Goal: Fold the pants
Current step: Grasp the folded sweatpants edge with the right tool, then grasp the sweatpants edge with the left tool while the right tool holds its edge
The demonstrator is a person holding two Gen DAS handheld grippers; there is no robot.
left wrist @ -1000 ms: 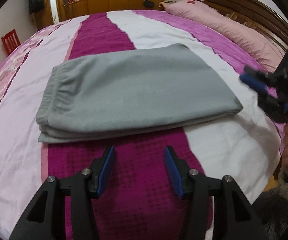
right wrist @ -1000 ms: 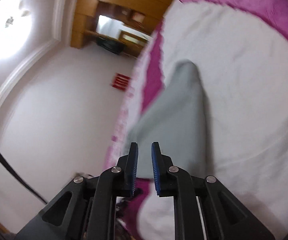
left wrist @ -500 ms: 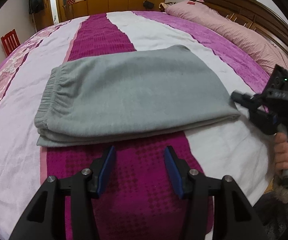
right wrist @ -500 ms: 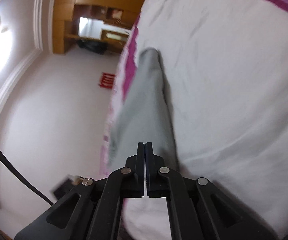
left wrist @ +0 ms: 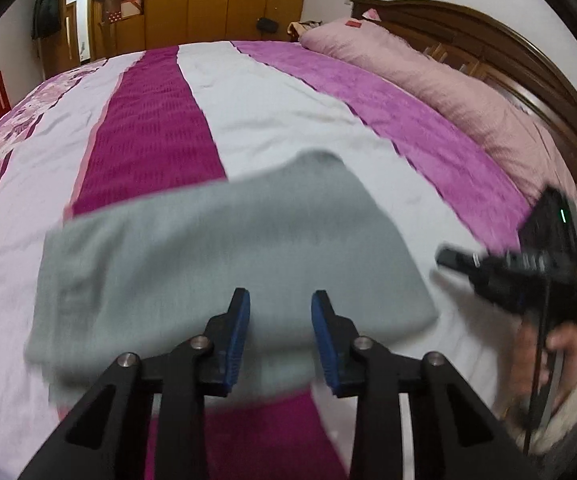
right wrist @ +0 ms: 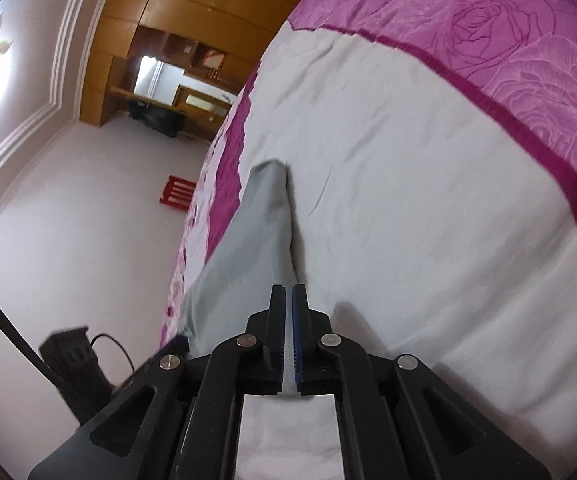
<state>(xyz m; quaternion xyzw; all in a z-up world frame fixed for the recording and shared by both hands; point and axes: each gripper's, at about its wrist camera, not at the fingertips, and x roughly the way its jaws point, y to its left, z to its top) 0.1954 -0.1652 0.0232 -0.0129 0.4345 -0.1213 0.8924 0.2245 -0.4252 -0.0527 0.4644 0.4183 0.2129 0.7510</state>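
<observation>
Lying on one striped bed (left wrist: 272, 92), one folded grey pants (left wrist: 224, 256); left claw (left wrist: 280, 336) closing, nothing gripped; right claw (right wrist: 289, 312) clamped shut on pants edge.

The left hand-held gripper (left wrist: 279, 338) points steeply downward, its blue-padded jaws closing with a clear gap between them. The right hand-held gripper (right wrist: 289, 320), gripped by a hand (left wrist: 544, 354) at its handle, points shallowly down with jaws pressed together on thin grey cloth.
</observation>
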